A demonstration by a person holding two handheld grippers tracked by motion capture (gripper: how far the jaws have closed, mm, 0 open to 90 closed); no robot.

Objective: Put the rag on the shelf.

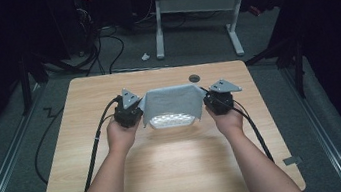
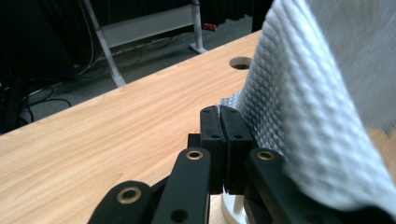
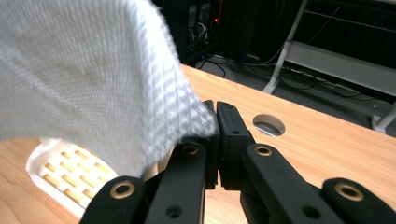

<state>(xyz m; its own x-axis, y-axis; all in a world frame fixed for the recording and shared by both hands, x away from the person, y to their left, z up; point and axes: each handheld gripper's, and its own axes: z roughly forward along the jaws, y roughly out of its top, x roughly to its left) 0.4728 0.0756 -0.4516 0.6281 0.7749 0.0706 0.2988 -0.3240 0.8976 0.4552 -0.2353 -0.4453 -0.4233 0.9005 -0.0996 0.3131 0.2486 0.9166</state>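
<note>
A grey-white waffle-weave cloth [image 1: 171,100] hangs stretched between the two grippers over the far middle of the wooden table [image 1: 170,177], and beneath its near edge sits a white slotted tray [image 1: 172,121], a shallow basket-like thing with rows of openings. The left gripper [image 1: 129,113], at nine o'clock of the cloth, is clenched on one corner; in the left gripper view its jaws stand pressed together with the weave [image 2: 299,121] caught at their tips and draping away to three o'clock. The right gripper [image 1: 218,100], at three o'clock of the cloth, is likewise clamped on the opposite corner, the fabric [image 3: 93,79] pinched between its closed jaws and billowing toward ten o'clock in the right gripper view. There the tray [image 3: 70,172] shows at seven o'clock under the cloth, and what can be seen of it holds nothing; its far part is hidden by the fabric. Judging from this, the work looks like covering the tray: the corners are taken and the cloth is spread and held above it, mostly over the tray's far side. What seems left is to lower it, settle it over the tray and let both corners go. A round cable hole [image 1: 194,78] lies at twelve o'clock beyond the cloth.
</note>
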